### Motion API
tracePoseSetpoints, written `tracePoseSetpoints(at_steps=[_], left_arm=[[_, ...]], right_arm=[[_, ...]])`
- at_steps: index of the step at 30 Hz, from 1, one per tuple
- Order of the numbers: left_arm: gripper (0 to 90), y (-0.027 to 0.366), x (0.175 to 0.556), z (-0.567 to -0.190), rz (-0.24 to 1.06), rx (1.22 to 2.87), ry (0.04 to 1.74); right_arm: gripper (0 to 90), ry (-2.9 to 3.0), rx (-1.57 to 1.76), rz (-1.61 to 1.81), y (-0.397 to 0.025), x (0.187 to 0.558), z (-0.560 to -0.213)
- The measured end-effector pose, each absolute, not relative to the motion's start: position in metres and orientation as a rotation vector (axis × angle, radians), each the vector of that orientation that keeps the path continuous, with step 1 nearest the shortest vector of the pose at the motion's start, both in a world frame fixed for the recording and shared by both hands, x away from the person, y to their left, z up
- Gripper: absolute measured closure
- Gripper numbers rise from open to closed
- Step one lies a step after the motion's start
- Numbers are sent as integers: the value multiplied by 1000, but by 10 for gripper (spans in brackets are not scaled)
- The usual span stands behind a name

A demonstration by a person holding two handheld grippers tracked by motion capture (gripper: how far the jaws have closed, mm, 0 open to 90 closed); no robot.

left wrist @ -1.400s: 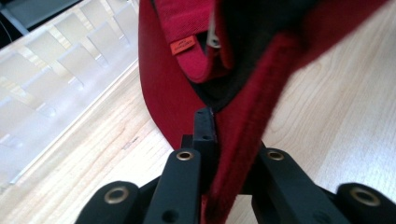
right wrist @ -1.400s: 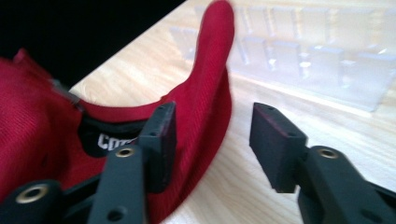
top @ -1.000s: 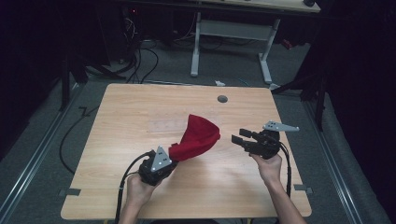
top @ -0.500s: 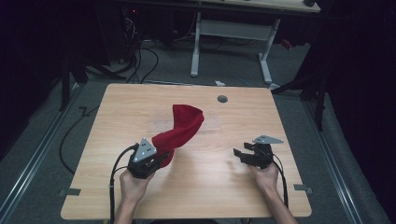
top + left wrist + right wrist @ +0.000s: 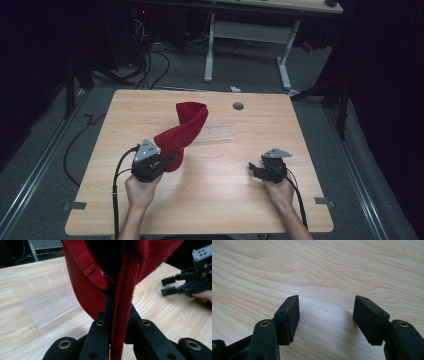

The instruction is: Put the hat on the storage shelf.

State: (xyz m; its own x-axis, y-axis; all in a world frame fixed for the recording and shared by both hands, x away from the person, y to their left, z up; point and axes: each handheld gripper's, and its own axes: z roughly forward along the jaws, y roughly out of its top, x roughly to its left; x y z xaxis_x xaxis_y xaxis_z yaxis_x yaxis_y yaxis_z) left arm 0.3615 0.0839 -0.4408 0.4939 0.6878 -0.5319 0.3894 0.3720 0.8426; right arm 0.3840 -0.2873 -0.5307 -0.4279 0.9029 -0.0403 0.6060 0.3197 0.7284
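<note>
A red knit hat [image 5: 184,131] hangs lifted above the wooden table [image 5: 150,110], stretched up and back from my left gripper [image 5: 167,161], which is shut on its ribbed edge. In the left gripper view the hat [image 5: 125,277] rises from between the closed jaws, with a small orange label on its fold. My right gripper [image 5: 255,169] rests low over the table at the front right, open with nothing between its fingers [image 5: 289,317]. It also appears at the far right of the left gripper view as the right gripper [image 5: 170,286].
A clear plastic holder [image 5: 220,132] lies flat on the table just behind the hat, seen also as the holder [image 5: 42,300]. A grey round cap [image 5: 238,106] sits near the back edge. Desk legs and cables stand on the floor beyond.
My left gripper has drawn the hat left and toward the front edge. My right gripper has come down and back toward the front right, still open.
</note>
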Motion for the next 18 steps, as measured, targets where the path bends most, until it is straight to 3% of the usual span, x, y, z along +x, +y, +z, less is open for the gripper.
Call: tracePoseSetpoints(at_steps=[18], left_arm=[[854, 87, 398, -407, 279, 1153, 1141]], right_arm=[[338, 2157, 1353, 908, -289, 384, -531]])
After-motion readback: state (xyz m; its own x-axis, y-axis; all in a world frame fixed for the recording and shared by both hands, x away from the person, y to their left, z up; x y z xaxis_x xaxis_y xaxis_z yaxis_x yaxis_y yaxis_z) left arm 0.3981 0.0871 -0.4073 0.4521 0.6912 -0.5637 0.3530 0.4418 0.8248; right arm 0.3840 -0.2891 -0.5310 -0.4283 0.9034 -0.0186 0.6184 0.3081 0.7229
